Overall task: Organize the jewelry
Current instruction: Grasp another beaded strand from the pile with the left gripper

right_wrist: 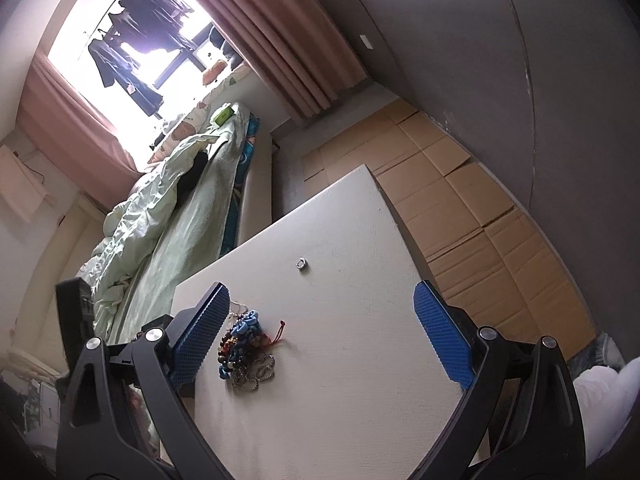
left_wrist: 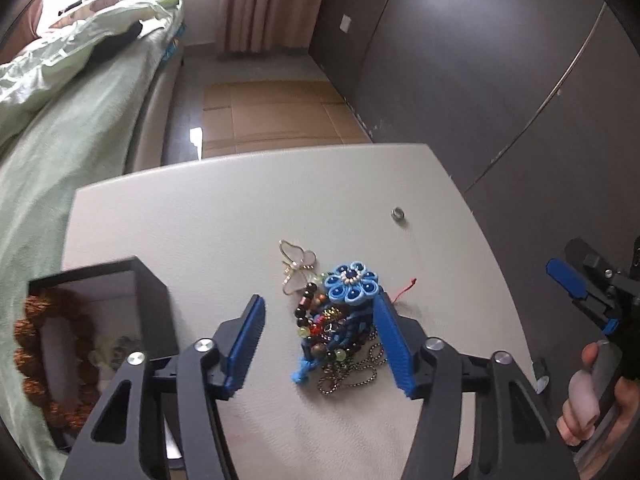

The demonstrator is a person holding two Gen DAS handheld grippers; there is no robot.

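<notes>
A tangled jewelry pile (left_wrist: 340,320) lies mid-table: blue fabric flower on top, dark beads, ball chain beneath; a wire butterfly (left_wrist: 296,266) touches it; a small ring (left_wrist: 398,213) lies well apart; brown bead bracelet (left_wrist: 44,360) in the open black box (left_wrist: 120,280).

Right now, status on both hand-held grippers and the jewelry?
Left hand-held gripper open, straddling jewelry pile, not gripping. Right hand-held gripper open, empty. Box at left; ring lies apart. Nothing blocking.
</notes>
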